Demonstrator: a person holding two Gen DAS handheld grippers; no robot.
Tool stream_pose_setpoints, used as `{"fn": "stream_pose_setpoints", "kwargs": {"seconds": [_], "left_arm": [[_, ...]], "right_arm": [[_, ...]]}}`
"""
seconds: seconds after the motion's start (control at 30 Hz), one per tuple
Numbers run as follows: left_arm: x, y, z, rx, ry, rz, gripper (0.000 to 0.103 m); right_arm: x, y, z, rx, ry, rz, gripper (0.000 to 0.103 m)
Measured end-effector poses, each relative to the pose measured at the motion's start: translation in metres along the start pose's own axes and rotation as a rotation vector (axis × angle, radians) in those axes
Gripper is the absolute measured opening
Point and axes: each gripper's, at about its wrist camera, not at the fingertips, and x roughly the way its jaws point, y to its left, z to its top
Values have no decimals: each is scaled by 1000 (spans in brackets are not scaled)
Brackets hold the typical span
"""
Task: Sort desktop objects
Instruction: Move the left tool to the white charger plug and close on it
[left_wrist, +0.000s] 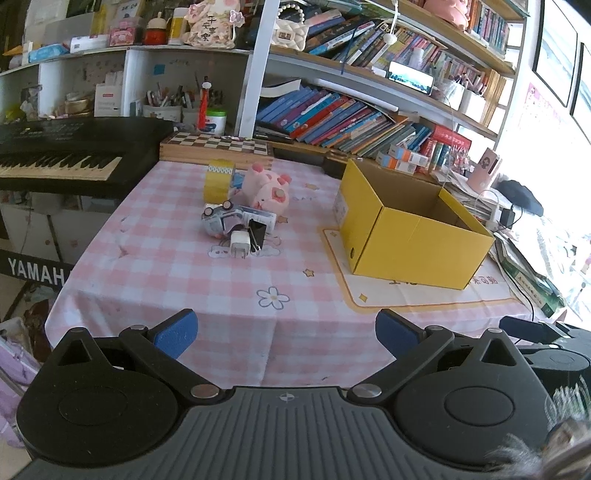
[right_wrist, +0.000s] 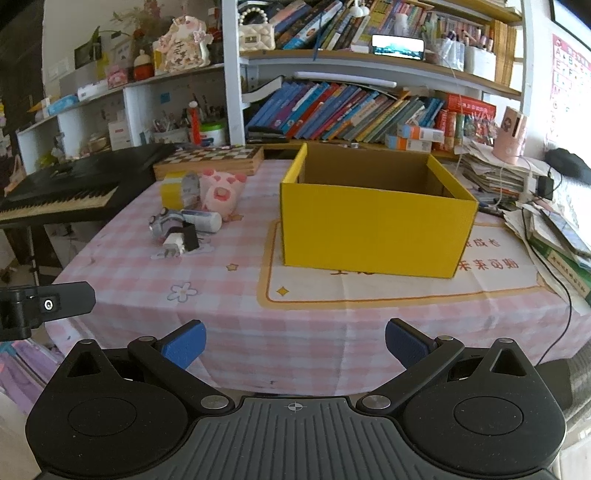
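Yellow box (right_wrist: 373, 229) right of centre on the checked tablecloth (left_wrist: 177, 266), open-topped, nothing visible inside; probably light, stiff card, best left where it stands as the bin. Left of it, well apart, a huddle of small things. Pink plush pig (left_wrist: 267, 188) at the far side: soft, light, forgiving, to be pinched across the body. Yellow tape roll (left_wrist: 218, 179) just beside it, upright: rigid, likely slick, to be gripped across the rim. Toy car (left_wrist: 218, 219) on its side, hard, perhaps fragile. White charger (left_wrist: 240, 248) nearest, touching a black binder clip (left_wrist: 257, 232): small, smooth, prone to slipping. Left gripper (left_wrist: 286, 334) and right gripper (right_wrist: 295, 341) both spread wide, holding nothing, hovering at the near table edge.
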Motion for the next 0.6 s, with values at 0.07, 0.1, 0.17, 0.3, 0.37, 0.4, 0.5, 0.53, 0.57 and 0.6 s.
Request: {"fn": "stream_pose_setpoints", "kwargs": {"seconds": [0.07, 0.1, 0.17, 0.3, 0.37, 0.4, 0.5, 0.53, 0.57, 0.6], "left_arm": [[1, 3, 1, 1, 1, 4, 103], [1, 3, 2, 1, 2, 7, 103], [2, 6, 3, -6, 6, 12, 103], [4, 13, 6, -25, 7, 27, 103], [4, 16, 7, -36, 6, 32, 103], [5, 19, 7, -45, 4, 36, 103], [8, 24, 9, -64, 7, 44, 103], [9, 25, 9, -70, 7, 48, 103], [11, 27, 10, -75, 7, 52, 103], [12, 28, 10, -80, 6, 56, 103]], "right_arm": [[2, 4, 2, -11, 0, 9, 103], [3, 6, 3, -17, 1, 15, 103], [6, 10, 5, -31, 1, 28, 103], [11, 18, 8, -58, 0, 53, 103], [13, 22, 10, -73, 0, 65, 103], [14, 24, 10, -82, 0, 72, 103], [18, 29, 12, -111, -1, 90, 103], [19, 31, 12, -120, -3, 98, 103], [20, 32, 13, -129, -6, 105, 103], [22, 33, 14, -137, -9, 112, 103]]}}
